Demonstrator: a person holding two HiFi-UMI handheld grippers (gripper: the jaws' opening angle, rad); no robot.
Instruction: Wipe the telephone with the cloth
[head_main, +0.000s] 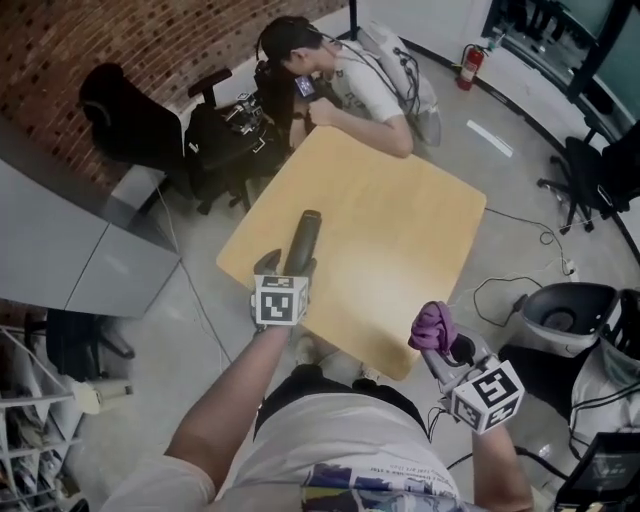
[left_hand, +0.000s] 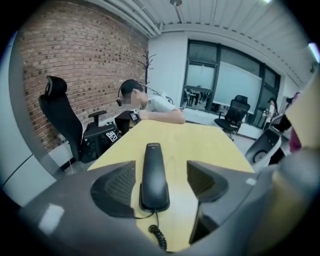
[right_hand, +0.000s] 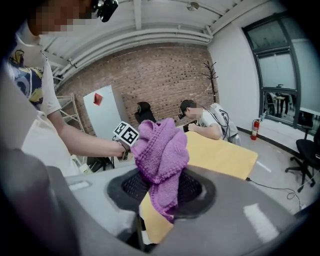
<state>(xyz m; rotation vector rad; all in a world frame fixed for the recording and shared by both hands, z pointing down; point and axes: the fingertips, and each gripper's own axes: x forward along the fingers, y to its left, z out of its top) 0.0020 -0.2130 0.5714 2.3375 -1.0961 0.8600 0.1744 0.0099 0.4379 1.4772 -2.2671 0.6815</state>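
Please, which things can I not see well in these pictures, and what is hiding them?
- Phone, near end: in the head view, covered by the left gripper.
- Cord: in the left gripper view it runs under the gripper body, so its far end is not shown.
- Right gripper, pads: in the right gripper view, mostly covered by the cloth they grip.

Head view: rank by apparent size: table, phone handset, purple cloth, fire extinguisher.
1. Light wooden square table.
2. Black plastic telephone handset and purple knitted cloth look alike.
3. Red fire extinguisher, farthest away.
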